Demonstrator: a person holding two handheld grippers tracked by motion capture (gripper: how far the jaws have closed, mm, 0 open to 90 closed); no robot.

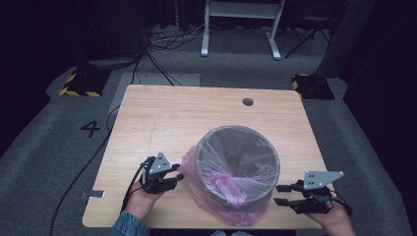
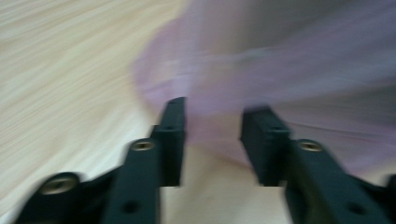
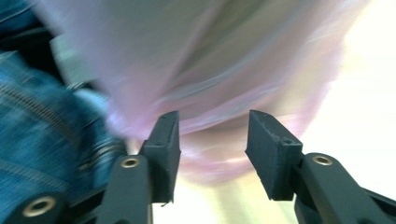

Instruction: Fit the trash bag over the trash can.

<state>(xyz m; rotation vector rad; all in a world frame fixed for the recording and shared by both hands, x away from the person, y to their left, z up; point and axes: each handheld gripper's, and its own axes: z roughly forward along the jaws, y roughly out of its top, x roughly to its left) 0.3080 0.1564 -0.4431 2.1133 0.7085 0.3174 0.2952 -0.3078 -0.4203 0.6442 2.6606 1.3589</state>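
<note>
**Two open grippers flank a lined bin on the table**

The left gripper [image 1: 178,175] sits at the near left of the table [image 1: 162,118], held in a hand [image 1: 142,199] that comes out of a denim sleeve [image 1: 129,225]. Its jaws point right, toward the pink bag [image 1: 196,172], and their tips reach the bulge of plastic on the bin's left side. In the left gripper view the left gripper [image 2: 212,123] has its jaws parted with a clear gap, and blurred pink film lies just ahead of and between them; whether the film touches them I cannot tell.

The right gripper [image 1: 280,194] is at the near right edge of the table, its jaws pointing left toward the bin [image 1: 236,169], spread and holding nothing. There is a short stretch of bare wood between its tips and the bag. The right gripper view shows the right gripper [image 3: 212,121] with its jaws wide and the pink plastic hanging close in front, with denim at the left of that view.

The grey round bin stands upright on the near middle of the table, between the two grippers. The thin bag lines its inside, is folded over the rim and hangs loose down the outside, pooling at the front. A round hole [image 1: 248,102] is in the far part of the tabletop.
</note>
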